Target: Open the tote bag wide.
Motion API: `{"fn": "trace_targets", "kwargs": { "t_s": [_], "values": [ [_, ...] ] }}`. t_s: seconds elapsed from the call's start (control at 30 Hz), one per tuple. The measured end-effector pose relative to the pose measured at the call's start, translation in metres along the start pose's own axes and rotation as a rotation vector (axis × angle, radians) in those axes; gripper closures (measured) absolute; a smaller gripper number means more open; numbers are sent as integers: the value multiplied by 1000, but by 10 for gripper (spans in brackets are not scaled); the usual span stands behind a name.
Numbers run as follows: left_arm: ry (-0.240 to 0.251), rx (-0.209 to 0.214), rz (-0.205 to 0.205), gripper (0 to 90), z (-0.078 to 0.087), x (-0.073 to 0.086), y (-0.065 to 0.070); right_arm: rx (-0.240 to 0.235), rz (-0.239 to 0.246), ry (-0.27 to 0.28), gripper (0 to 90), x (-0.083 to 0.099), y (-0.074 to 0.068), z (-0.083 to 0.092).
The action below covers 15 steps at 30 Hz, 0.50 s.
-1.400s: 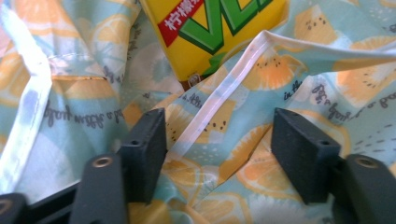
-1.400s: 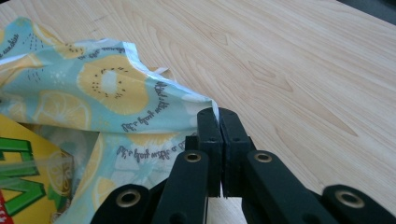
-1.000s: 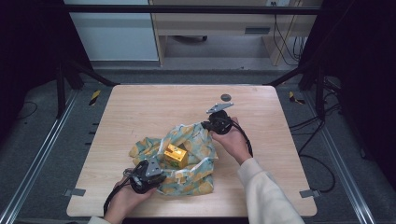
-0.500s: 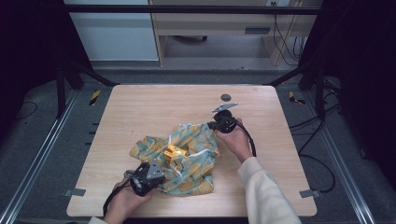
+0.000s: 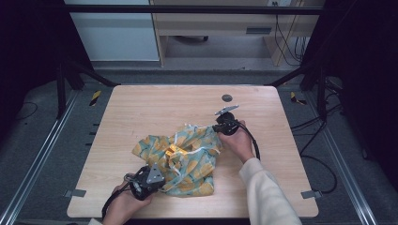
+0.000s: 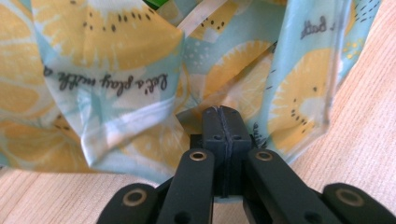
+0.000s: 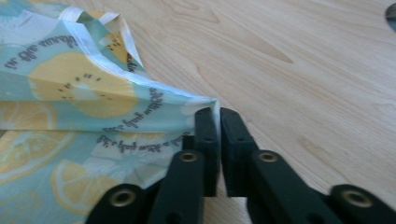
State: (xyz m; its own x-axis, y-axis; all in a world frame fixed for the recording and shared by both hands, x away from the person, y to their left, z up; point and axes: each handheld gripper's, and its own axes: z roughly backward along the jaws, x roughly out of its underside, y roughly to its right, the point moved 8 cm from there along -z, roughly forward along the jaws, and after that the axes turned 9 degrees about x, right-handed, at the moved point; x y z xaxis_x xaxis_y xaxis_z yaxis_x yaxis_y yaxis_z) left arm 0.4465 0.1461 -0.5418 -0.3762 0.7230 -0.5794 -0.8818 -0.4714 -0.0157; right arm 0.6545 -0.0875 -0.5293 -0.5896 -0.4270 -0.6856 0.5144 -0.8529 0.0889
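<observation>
A thin bag (image 5: pixel 187 154) printed with lemon slices lies crumpled on the wooden table (image 5: pixel 141 108). A small gold item (image 5: pixel 172 151) peeks out of its folds. My left gripper (image 5: pixel 162 180) sits at the bag's near left edge. In the left gripper view its jaws (image 6: pixel 223 112) stand pressed together on the bag (image 6: pixel 107 56). My right gripper (image 5: pixel 215 131) is low at the bag's far right corner. Its jaws (image 7: pixel 218 114) have just been opening and show a narrow gap, with the corner of the bag (image 7: pixel 70 93) still between the tips.
A round dark grommet (image 5: pixel 227 98) sits in the tabletop beyond the right gripper. Black frame posts stand at the table's far corners. Cables (image 5: pixel 300 126) run off the right edge. Bare wood stretches across the far and left parts of the table.
The right hand has come down toward the table with the bag's corner. The bag has sagged flatter and covers more of the gold item. The left hand has stayed in place.
</observation>
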Motion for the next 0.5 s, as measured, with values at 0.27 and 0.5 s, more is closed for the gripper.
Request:
{"fn": "trace_targets", "kwargs": {
  "t_s": [0.27,0.5],
  "values": [
    [105,-64,-7,749,10,-11,-2,-18,21,77,480,-17,-11,39],
    [170,-106,-14,683,20,-19,-3,-109,67,170,376,-26,-54,91]
  ]
}}
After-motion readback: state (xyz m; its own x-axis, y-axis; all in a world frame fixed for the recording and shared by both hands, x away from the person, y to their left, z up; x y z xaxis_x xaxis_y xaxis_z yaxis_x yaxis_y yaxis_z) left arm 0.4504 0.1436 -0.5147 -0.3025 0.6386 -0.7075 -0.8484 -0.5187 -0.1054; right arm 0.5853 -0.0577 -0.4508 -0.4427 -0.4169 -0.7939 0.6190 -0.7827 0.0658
